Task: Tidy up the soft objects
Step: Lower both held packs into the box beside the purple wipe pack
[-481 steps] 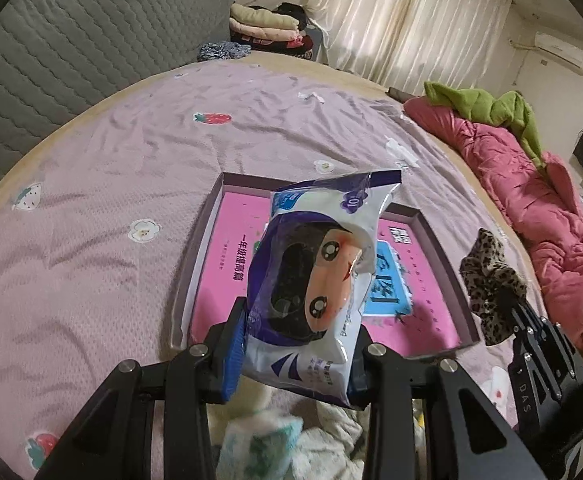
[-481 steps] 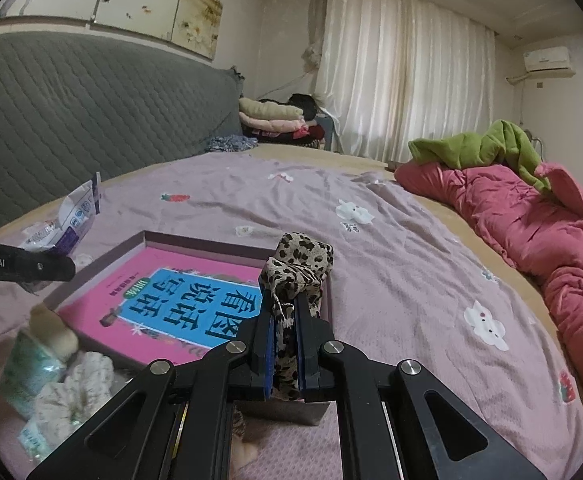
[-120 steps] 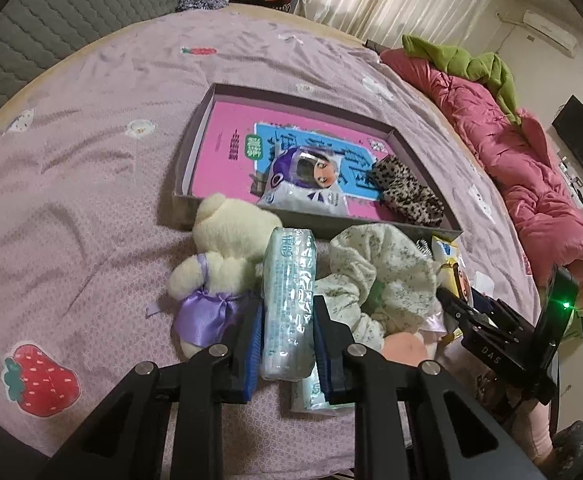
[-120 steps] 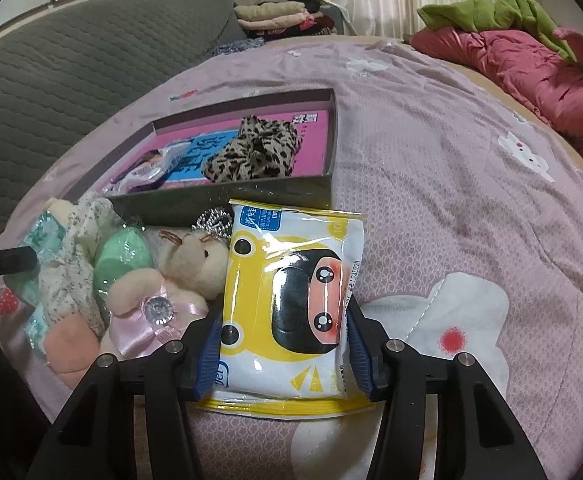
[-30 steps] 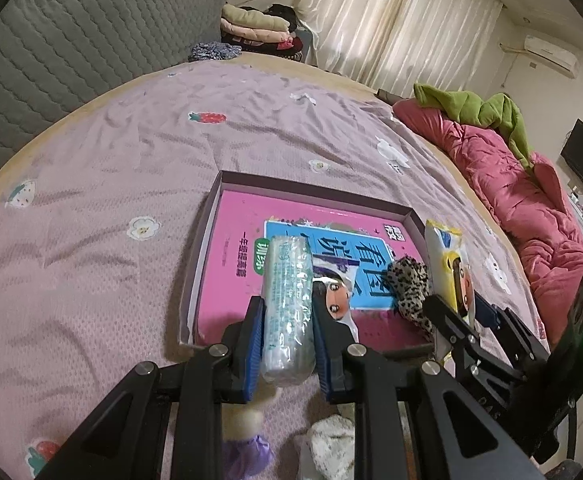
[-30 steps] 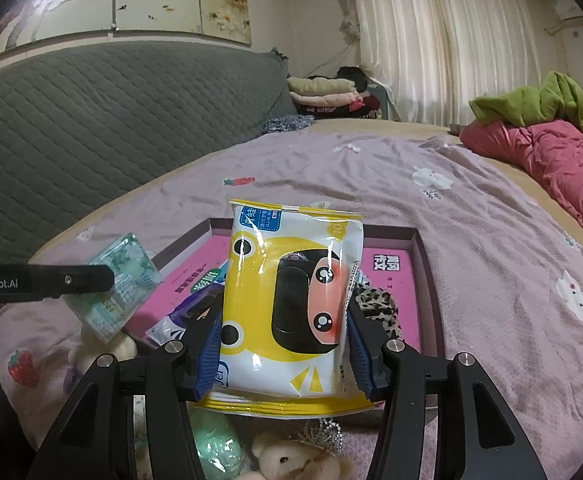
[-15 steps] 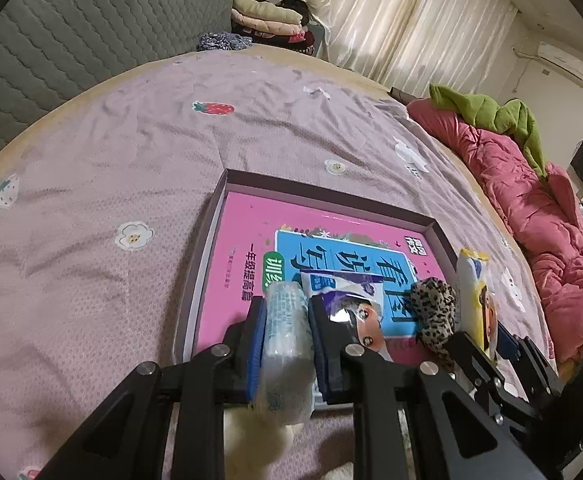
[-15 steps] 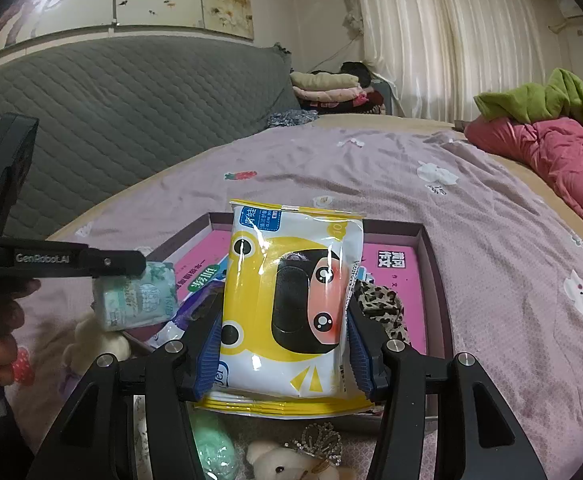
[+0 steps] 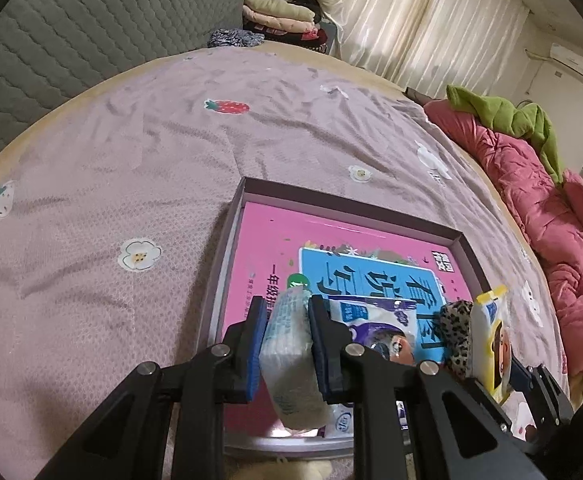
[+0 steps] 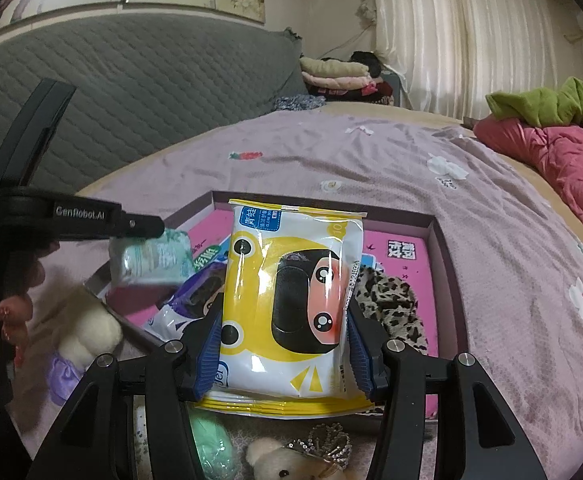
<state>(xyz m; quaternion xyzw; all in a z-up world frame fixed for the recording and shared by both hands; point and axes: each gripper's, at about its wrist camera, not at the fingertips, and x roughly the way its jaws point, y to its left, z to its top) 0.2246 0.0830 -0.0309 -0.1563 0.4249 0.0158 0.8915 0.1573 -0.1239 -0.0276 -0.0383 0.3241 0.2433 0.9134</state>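
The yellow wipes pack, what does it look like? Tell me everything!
The yellow wipes pack is a soft, shiny plastic pouch, yellow and white, with a cartoon face, a black flap and blue printing on top. It stands upright, squeezed by the right gripper, above the near edge of the pink-bottomed box.

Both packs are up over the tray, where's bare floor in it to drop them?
Tray: the pink far half, between the back wall and the purple wipes pack, is bare. The near right is crowded by that pack and the leopard scrunchie. The bedsheet left of the tray is open.
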